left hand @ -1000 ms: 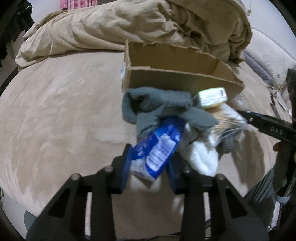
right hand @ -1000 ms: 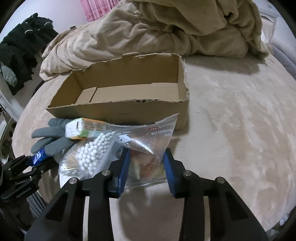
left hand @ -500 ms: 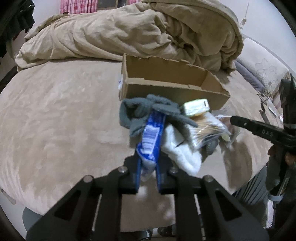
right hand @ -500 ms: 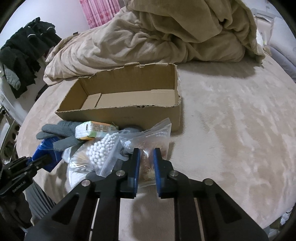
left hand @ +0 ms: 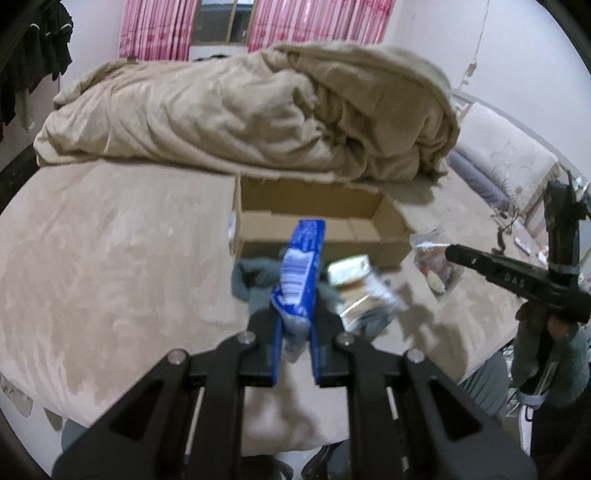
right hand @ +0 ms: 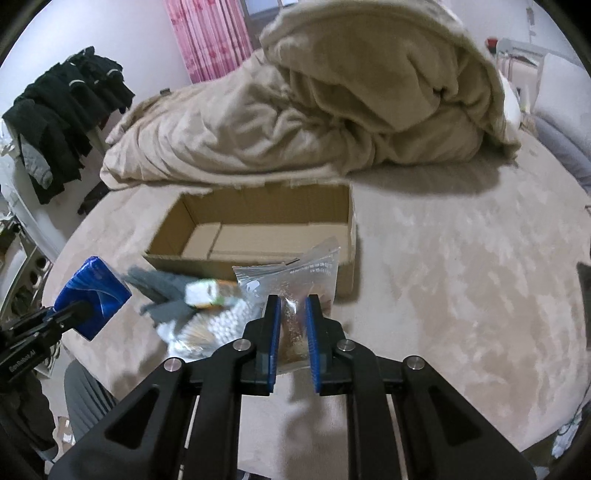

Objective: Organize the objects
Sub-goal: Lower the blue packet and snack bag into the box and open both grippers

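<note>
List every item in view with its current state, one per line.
left gripper: shut on blue packet
blue packet: lifted off the pile
right gripper: shut on clear zip bag
clear zip bag: lifted
cardboard box: open, empty
grey glove: lying by box

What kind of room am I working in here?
Most likely a bedroom: a rumpled beige duvet lies piled on a beige plush bed surface, pink patterned curtains cover the window, and dark clothes hang at one side.
</note>
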A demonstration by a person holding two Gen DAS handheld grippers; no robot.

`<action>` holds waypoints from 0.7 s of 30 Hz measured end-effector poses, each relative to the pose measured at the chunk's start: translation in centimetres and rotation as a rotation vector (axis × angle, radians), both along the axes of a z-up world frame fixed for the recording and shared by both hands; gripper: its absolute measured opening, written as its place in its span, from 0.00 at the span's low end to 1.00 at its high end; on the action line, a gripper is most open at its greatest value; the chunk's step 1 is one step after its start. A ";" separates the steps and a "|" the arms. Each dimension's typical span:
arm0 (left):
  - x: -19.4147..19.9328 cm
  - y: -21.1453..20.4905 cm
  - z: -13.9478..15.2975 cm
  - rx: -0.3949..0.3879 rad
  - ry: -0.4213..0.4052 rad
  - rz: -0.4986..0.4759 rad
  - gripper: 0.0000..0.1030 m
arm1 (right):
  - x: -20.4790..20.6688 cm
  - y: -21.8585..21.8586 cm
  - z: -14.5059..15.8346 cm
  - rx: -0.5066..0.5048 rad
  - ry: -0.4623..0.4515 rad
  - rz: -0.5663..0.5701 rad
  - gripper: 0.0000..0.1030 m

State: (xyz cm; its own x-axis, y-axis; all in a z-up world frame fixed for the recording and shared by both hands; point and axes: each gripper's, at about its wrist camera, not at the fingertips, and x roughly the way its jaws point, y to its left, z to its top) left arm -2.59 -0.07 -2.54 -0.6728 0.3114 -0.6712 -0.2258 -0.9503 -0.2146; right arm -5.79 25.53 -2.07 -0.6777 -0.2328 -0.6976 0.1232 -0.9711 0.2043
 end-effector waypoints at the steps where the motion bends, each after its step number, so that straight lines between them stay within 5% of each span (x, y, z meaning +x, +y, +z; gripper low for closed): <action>1: 0.0 0.0 0.7 0.007 0.012 -0.002 0.12 | 0.1 -0.1 0.7 0.008 0.014 -0.001 0.14; 8: -0.7 1.0 5.4 0.021 0.111 -0.034 0.12 | 0.6 -0.9 5.3 0.031 0.120 0.013 0.14; 13: -3.8 2.3 6.0 0.006 0.137 -0.054 0.12 | -1.4 -1.0 6.5 0.035 0.168 0.018 0.14; 21: -10.3 4.9 1.9 0.010 0.065 -0.077 0.12 | -4.8 0.4 1.2 0.048 0.050 -0.026 0.14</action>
State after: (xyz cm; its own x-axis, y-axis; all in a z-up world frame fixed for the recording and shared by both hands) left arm -12.84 4.84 -0.62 -0.6888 0.3703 -0.6232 -0.3114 -0.9275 -0.2069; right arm -10.60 25.89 -0.88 -0.7174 -0.1814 -0.6726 0.1065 -0.9827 0.1514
